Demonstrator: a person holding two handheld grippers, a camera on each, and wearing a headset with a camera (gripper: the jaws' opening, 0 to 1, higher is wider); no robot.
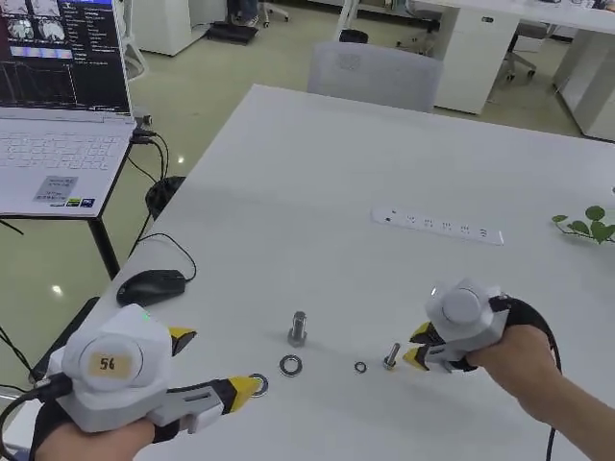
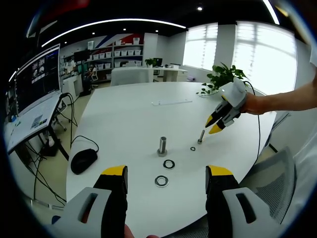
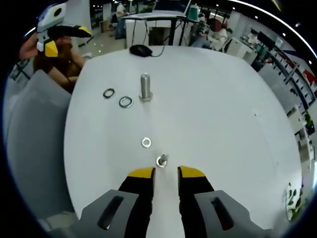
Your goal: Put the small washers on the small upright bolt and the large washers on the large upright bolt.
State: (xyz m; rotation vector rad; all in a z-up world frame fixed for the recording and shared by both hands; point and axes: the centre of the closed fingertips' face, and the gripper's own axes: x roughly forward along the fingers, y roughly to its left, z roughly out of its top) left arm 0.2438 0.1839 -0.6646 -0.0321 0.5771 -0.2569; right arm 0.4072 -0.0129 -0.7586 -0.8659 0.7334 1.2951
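Note:
The large upright bolt point(image 1: 298, 328) stands mid-table, with one large washer point(image 1: 290, 365) just in front of it and a second large washer point(image 1: 258, 384) beside my left gripper's fingertip. My left gripper point(image 1: 213, 362) is open and empty, its jaws spread wide point(image 2: 167, 174) before both large washers point(image 2: 161, 181). The small upright bolt point(image 1: 391, 357) has a small washer point(image 1: 360, 367) lying flat on its left. My right gripper point(image 1: 417, 346) hovers just right of the small bolt point(image 3: 162, 160), jaws a little apart with nothing between them point(image 3: 166, 173).
A black mouse point(image 1: 151, 285) with its cable lies at the table's left edge. A white power strip point(image 1: 437, 226) lies farther back, and plant leaves point(image 1: 586, 223) reach in at the right. A laptop point(image 1: 58, 96) stands on a side desk to the left, with a grey chair point(image 1: 375, 72) behind the table.

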